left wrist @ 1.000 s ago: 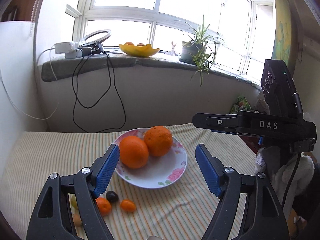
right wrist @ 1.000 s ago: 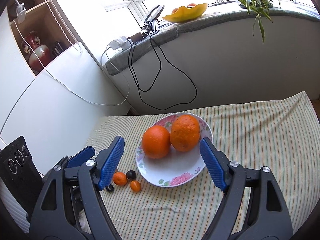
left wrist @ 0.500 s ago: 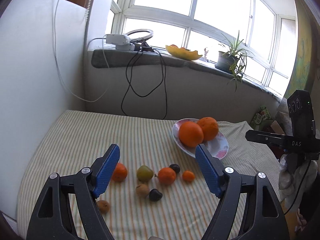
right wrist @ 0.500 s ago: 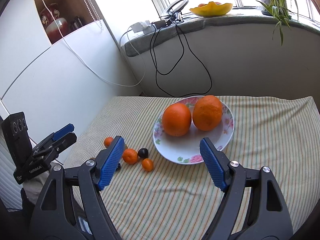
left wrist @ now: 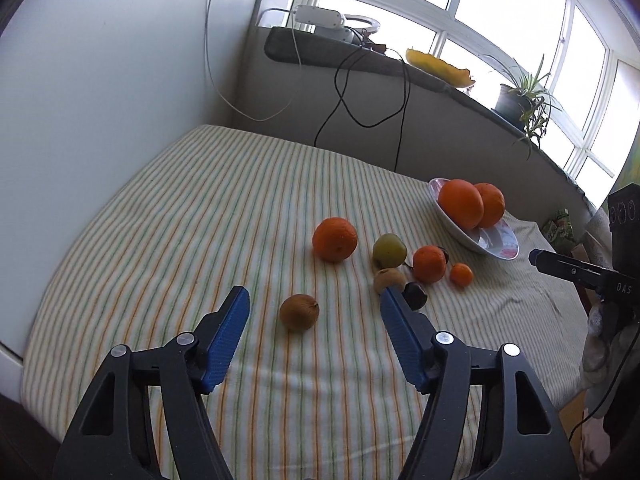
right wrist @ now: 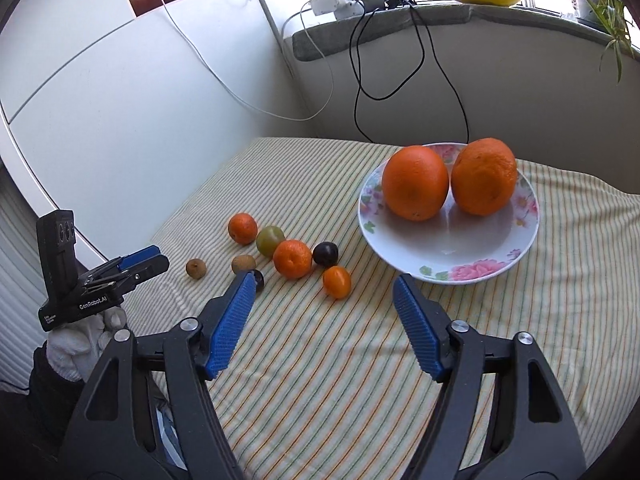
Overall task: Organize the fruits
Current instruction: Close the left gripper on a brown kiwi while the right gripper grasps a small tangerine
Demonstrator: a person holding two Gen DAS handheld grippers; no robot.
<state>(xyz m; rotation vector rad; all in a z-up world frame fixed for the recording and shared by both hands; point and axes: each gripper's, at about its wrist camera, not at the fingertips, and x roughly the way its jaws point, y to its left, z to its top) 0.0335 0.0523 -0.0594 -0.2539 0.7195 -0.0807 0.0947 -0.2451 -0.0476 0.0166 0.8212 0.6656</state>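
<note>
Hovering over the striped cloth (left wrist: 168,240) with the left gripper (left wrist: 314,312), jaws spread wide and gripping nothing, blue pads (left wrist: 226,340) framing a small brown fruit (left wrist: 299,312) that sits on the cloth between them, untouched. Beyond it, loose on the cloth: a mandarin (left wrist: 334,239), a green fruit (left wrist: 389,249) just beside it, a second brown fruit (left wrist: 389,279) touching the tip of the right-hand pad in this view, a dark plum (left wrist: 416,295) close by, another mandarin (left wrist: 429,264) and a tiny orange kumquat (left wrist: 461,274). Further right, a flowered plate (left wrist: 492,244) carrying two big oranges (left wrist: 460,203) side by side, touching. Over on the other side, the right gripper (right wrist: 324,304) likewise released, jaws wide apart, empty, held above the cloth near the plate (right wrist: 448,268), with the kumquat (right wrist: 337,281) lying just ahead between the pads. Same scatter from here: dark plum (right wrist: 325,253), mandarin (right wrist: 292,258), green fruit (right wrist: 270,239), far mandarin (right wrist: 242,228), brown fruits (right wrist: 196,269) well clear of the plate. Left gripper (right wrist: 138,266) visible at the cloth's left edge in a white-gloved hand (right wrist: 80,340).
</note>
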